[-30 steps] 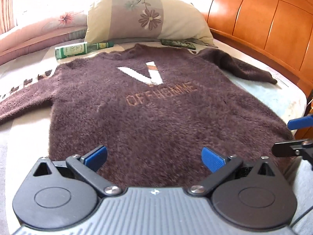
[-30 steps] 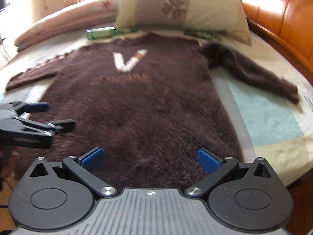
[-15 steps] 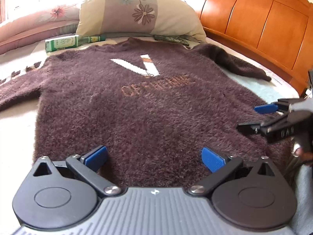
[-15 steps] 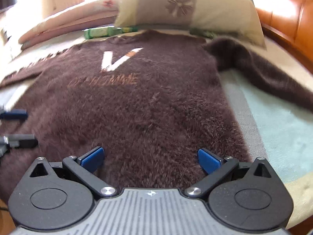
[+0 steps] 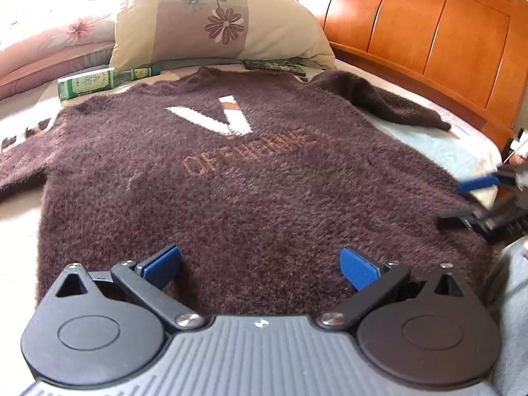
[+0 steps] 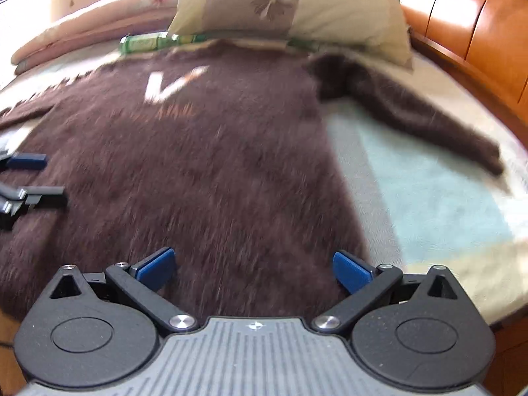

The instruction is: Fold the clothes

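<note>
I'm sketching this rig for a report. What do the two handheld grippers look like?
Both match. The left gripper and right gripper each have a grey ribbed body with a small white mark at its front edge, two round black housings with triangular cut-outs, black linkage bars on silver pivot screws, and flat blue fingertip pads. No cables or sleeves can be made out.

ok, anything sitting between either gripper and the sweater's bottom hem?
Nothing visible. The left gripper and right gripper are both open right over the brown sweater, nothing on it. The green bottle lies beyond the collar, by the pillow, away from both.
</note>
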Action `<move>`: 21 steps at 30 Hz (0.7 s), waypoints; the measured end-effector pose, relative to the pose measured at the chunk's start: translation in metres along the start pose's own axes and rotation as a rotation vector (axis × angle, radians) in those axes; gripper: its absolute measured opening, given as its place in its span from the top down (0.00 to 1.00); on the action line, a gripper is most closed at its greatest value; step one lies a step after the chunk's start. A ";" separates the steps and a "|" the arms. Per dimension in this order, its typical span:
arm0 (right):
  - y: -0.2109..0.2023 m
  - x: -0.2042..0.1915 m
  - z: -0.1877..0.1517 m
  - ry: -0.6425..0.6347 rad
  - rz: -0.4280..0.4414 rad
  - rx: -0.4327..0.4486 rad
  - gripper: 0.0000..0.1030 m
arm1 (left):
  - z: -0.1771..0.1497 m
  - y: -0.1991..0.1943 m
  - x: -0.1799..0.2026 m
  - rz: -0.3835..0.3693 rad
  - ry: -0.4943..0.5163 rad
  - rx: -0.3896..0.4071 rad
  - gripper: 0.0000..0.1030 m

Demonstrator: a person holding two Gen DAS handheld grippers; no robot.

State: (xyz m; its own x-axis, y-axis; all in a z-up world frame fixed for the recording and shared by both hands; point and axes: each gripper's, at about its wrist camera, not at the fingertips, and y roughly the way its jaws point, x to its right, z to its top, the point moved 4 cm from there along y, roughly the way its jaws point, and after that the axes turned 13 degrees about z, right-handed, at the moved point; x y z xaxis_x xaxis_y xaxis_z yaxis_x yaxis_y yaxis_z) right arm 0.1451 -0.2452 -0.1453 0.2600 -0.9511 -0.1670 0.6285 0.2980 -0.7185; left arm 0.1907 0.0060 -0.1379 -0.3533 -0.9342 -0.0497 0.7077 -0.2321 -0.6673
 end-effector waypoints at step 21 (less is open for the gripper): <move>0.002 0.026 -0.007 0.088 -0.060 0.015 0.00 | 0.005 -0.008 0.007 0.006 0.010 0.008 0.01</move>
State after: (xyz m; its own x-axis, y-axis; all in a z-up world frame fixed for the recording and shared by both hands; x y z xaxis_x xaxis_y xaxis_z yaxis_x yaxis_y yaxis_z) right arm 0.1477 -0.2701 -0.1558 0.1567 -0.9706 -0.1829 0.6522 0.2408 -0.7188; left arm 0.1854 0.0003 -0.1290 -0.3551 -0.9328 -0.0613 0.7150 -0.2288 -0.6606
